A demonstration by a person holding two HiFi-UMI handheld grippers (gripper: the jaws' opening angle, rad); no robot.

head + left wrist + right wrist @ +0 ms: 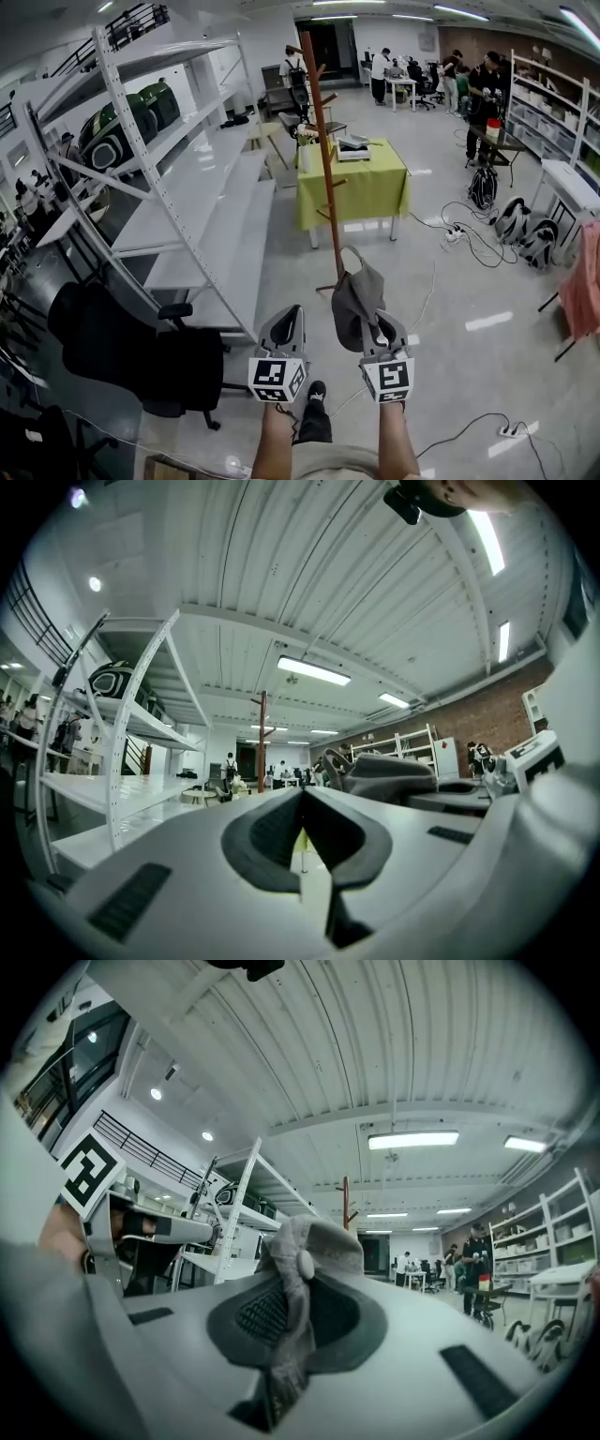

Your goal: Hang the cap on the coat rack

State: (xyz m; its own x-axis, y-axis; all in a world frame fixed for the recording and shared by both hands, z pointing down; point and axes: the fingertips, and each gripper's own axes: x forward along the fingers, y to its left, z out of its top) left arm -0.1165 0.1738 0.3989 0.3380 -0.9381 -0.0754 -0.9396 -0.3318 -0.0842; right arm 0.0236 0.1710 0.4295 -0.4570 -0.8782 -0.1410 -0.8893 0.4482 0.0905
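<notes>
Grey cap point(356, 298), one (in right claw point(382, 328))

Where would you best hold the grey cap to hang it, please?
Grip the grey fabric cap by its crown from the near side, where the right gripper pinches it: the loop at its far end is free, facing the brown wooden coat rack.

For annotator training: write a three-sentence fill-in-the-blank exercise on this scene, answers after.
1. The right gripper is shut on the grey ____.
2. The left gripper, jaws together, holds ____.
3. The rack stands in front of a ____ with a yellow-green cloth.

Missing words: cap; nothing; table.
</notes>
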